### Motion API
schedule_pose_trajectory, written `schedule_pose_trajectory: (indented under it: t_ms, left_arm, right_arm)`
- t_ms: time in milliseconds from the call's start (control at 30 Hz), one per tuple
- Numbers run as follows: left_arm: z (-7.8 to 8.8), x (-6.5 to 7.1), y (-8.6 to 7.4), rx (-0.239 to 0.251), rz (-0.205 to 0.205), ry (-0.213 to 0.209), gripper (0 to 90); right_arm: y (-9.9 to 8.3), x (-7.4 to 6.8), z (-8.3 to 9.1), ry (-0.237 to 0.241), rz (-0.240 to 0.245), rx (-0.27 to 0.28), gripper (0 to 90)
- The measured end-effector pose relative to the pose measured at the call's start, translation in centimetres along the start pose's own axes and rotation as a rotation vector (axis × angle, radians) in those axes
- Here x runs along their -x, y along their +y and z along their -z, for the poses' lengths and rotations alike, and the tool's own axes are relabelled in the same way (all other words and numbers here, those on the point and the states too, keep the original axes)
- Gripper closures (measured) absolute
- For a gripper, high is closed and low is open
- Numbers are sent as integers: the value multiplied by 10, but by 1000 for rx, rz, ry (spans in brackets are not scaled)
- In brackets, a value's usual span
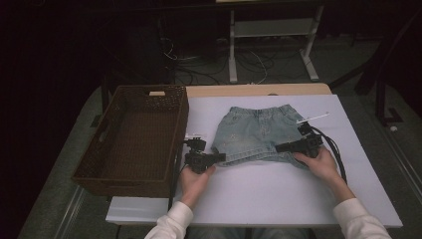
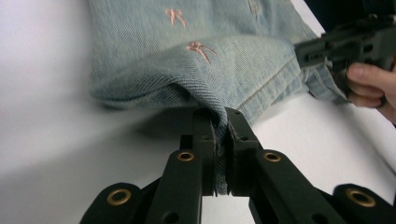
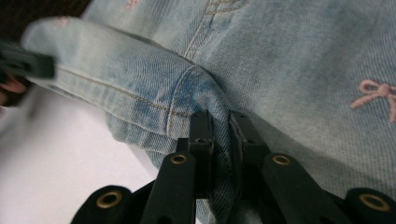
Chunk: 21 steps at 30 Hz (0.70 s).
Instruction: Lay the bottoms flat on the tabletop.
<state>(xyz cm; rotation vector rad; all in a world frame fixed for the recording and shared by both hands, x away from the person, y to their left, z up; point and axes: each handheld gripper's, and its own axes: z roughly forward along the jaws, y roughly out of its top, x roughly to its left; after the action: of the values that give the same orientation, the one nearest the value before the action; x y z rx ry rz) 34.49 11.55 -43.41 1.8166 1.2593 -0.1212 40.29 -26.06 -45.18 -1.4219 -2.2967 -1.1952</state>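
Both hands enter from the near edge, forearms angled inward. Left gripper (image 1: 219, 157) pinches the near-left hem of the shorts (image 1: 259, 132); right gripper (image 1: 281, 147) pinches the near-right hem, denim clamped between each pair of jaws. Shorts lie flat mid-table (image 1: 278, 199), waistband far. Basket (image 1: 124, 174) stands left.

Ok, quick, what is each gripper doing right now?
Left gripper: shut on the denim shorts, at a leg hem.
Right gripper: shut on the shorts' other hem.
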Motion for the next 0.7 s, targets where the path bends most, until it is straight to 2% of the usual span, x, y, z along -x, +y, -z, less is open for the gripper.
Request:
schedule_pose_trajectory:
  t_ms: [67,200,367,500,567,700]
  left_arm:
    - [1,0,0,1,-6,4,838]
    - [2,-1,0,1,-6,9,838]
    - [3,-3,1,3,4,1,838]
    - [3,-3,1,0,2,-4,838]
    - [3,-2,1,1,0,-7,838]
    - [4,-2,1,-2,0,-8,838]
  right_arm:
    - [-1,0,0,0,2,5,730]
    - [-1,-12,6,-54,56,0,559]
    - [-10,-26,37,-102,67,76,406]
    - [-27,-27,75,-161,26,186,364]
    - [-40,-25,93,-213,3,226,344]
    - [-68,-19,115,-271,-66,257,309]
